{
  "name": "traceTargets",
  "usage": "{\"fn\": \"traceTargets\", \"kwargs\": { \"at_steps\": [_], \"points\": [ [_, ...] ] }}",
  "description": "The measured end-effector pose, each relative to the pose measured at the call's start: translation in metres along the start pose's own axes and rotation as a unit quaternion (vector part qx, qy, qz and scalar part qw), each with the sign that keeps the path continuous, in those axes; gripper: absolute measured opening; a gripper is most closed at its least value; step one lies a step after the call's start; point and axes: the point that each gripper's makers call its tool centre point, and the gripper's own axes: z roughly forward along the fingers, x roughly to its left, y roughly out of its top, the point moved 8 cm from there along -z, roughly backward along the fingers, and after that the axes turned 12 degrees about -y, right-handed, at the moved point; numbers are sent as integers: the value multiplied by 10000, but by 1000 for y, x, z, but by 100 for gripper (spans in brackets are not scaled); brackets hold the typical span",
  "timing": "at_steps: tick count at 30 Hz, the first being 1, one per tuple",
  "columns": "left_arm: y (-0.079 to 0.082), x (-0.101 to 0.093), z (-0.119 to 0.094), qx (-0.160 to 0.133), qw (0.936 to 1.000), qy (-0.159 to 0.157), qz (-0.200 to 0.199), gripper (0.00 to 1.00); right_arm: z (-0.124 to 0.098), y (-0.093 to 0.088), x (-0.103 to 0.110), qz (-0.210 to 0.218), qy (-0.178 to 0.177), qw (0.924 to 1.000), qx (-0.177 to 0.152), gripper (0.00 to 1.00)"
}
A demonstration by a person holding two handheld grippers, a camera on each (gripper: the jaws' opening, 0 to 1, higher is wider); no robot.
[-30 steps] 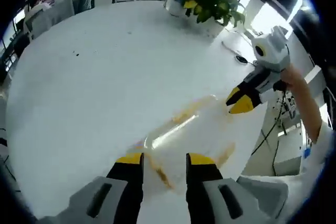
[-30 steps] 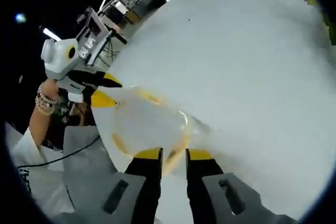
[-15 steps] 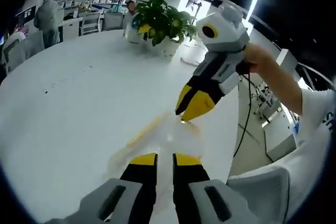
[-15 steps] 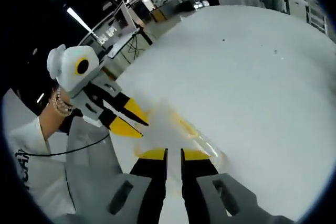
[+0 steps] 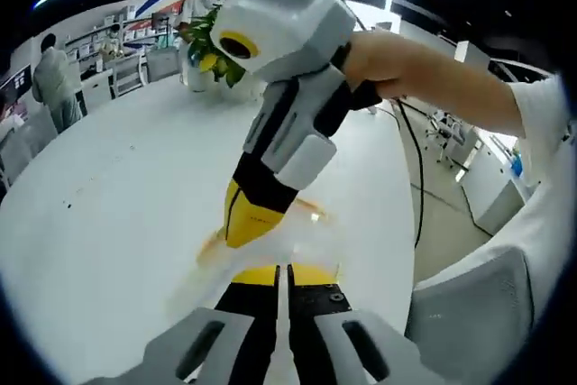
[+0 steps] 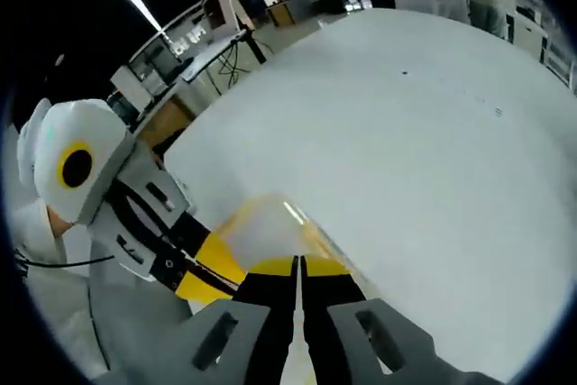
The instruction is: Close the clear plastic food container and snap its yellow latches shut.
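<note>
This is an open-plan office. A broad round white table [image 5: 108, 223] carries a leafy green potted plant [image 5: 209, 50] at its far edge, beyond which stand white desks and chairs [image 5: 126, 71] with a standing person [image 5: 54, 87]. Past the table's edge sit computer monitors [image 6: 216, 6] under ceiling strip lights [image 6: 140, 8].

In the left gripper view the left claw [image 5: 281, 275], well open a second ago and narrower half a second ago, now has its yellow tips pressed together at bottom centre. The right claw [image 5: 248, 218] has grown from a small shape at right to fill the centre, its tips just above the left claw's. In the right gripper view the right claw [image 6: 297, 268] has likewise shut, and the left claw [image 6: 209, 270] now sits beside it at lower left.
</note>
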Motion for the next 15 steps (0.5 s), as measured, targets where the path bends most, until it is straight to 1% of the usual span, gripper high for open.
{"fn": "traceTargets", "kwargs": {
  "at_steps": [2, 3, 4, 5, 6, 7, 10, 13, 15],
  "points": [
    [-3, -5, 4, 51, 9994, -208, 280, 12, -1, 2, -2, 40, -15, 9999, -105, 0],
    [-4, -7, 5, 104, 9991, -217, 360, 15, 0, 4, -4, 108, -8, 9999, -90, 0],
    [-6, -8, 6, 204, 9983, -217, 496, 16, 0, 3, -4, 133, -7, 9999, -95, 0],
    [-6, -8, 6, 216, 9982, -181, 534, 16, 0, 4, -6, 165, -13, 9998, -117, 0],
    [-6, -8, 6, 278, 9971, -71, 704, 17, 1, 4, -8, 185, -24, 9997, -129, 0],
    [-6, -8, 7, 316, 9962, -42, 806, 17, 2, 4, -9, 207, -31, 9997, -142, 0],
    [-8, -11, 8, 317, 9960, -74, 838, 20, 5, 3, -13, 392, 37, 9991, -129, 0],
    [-8, -15, 8, 341, 9946, -99, 975, 26, 6, 2, -16, 536, 92, 9984, -175, 1],
    [-11, -15, 9, 558, 9909, -75, 1221, 33, 8, 1, -20, 548, 68, 9984, -136, 2]
  ]
}}
